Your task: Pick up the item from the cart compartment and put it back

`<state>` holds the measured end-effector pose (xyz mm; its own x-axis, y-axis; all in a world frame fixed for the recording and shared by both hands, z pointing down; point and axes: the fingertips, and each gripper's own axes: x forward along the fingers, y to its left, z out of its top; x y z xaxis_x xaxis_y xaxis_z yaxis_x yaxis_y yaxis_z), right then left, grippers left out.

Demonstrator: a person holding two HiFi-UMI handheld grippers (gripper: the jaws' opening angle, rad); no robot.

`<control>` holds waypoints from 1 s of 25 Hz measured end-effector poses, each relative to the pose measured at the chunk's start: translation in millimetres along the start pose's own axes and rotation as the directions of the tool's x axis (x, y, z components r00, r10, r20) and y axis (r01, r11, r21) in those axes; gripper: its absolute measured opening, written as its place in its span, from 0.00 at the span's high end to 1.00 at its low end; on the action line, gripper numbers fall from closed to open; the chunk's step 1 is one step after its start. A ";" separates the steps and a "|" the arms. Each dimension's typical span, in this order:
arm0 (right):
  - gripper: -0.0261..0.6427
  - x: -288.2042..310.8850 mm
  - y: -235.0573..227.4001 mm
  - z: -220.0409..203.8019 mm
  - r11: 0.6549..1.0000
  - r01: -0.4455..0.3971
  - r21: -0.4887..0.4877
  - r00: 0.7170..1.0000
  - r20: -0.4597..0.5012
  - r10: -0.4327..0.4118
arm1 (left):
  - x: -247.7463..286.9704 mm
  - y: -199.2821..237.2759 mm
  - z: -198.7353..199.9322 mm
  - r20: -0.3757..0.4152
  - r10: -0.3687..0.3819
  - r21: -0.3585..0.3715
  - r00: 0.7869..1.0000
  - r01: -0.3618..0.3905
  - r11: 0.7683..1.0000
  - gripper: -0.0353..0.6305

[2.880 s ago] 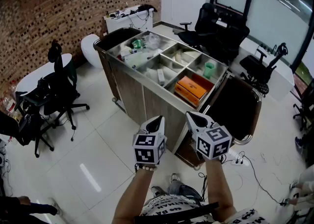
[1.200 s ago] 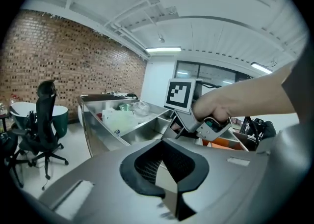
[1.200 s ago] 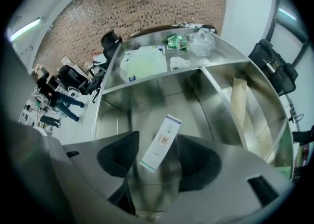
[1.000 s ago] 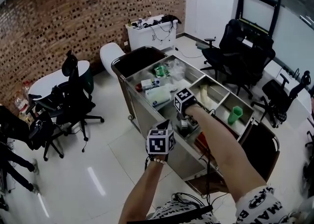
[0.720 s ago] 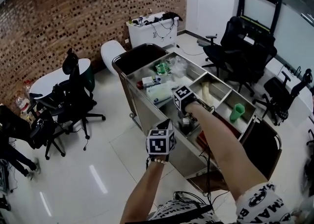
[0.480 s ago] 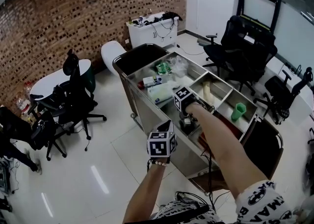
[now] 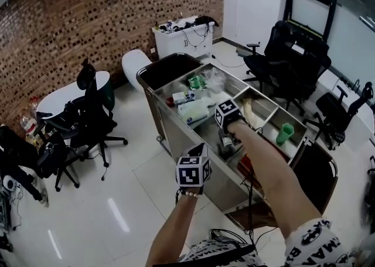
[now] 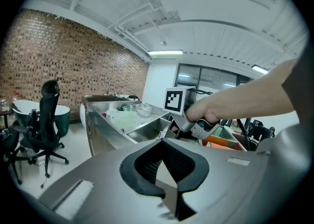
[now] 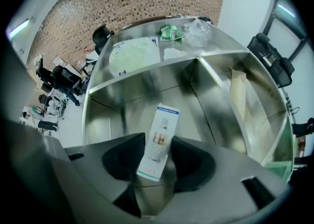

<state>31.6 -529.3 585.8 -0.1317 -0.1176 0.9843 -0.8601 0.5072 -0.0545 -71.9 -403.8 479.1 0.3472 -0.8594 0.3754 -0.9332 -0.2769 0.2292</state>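
A white printed box (image 9: 159, 137) stands tilted in a bare steel compartment (image 9: 216, 105) of the cart (image 7: 176, 137). My right gripper (image 9: 158, 142) reaches down into that compartment, and its jaws are closing with the box between them. Both pads touch the box's long sides. In the head view the right gripper (image 7: 226, 141) dips below its marker cube (image 7: 227, 113), so the box is hidden there. My left gripper (image 7: 196, 150) hangs in front of the cart, shut with nothing in it. Its tips (image 8: 162, 142) meet in the left gripper view.
The far large compartment holds a pale green bag (image 7: 194, 109), a green packet (image 7: 196, 81) and clear plastic. A green cup (image 7: 283, 133) stands in a right-hand compartment. Office chairs (image 7: 88, 116) (image 7: 287, 55) flank the cart, and a white cabinet (image 7: 179, 34) stands by the brick wall.
From in front of the cart, the right gripper reached into the middle compartment and has shifted slightly right there. The left gripper has barely moved.
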 end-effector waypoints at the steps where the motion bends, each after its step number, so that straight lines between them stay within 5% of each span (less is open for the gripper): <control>1: 0.69 -5.7 -1.8 1.1 1.000 -0.001 0.008 1.000 0.018 0.000 | -0.3 -1.5 1.5 0.000 -0.003 0.004 1.000 0.003 1.000 0.94; 6: 0.69 -40.6 -3.9 11.9 1.000 0.002 0.025 0.989 0.150 -0.006 | -2.9 -9.6 10.7 0.008 -0.019 0.045 1.000 0.018 0.999 0.94; 11: 0.70 -91.4 1.5 25.0 1.000 0.012 0.002 0.942 0.336 -0.012 | -8.3 -20.0 17.0 0.035 -0.040 0.062 0.999 0.037 0.997 0.94; 25: 0.72 -212.4 41.5 -30.8 0.998 -0.020 -0.065 0.744 0.666 0.058 | -54.8 -35.0 -3.9 0.083 -0.078 0.088 0.993 0.071 0.994 0.94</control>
<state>39.1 -456.9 379.7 -0.4762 -0.6262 0.6174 -0.8233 0.5642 -0.0627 -57.9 -345.3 453.9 0.4099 -0.8680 0.2804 -0.9109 -0.3735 0.1755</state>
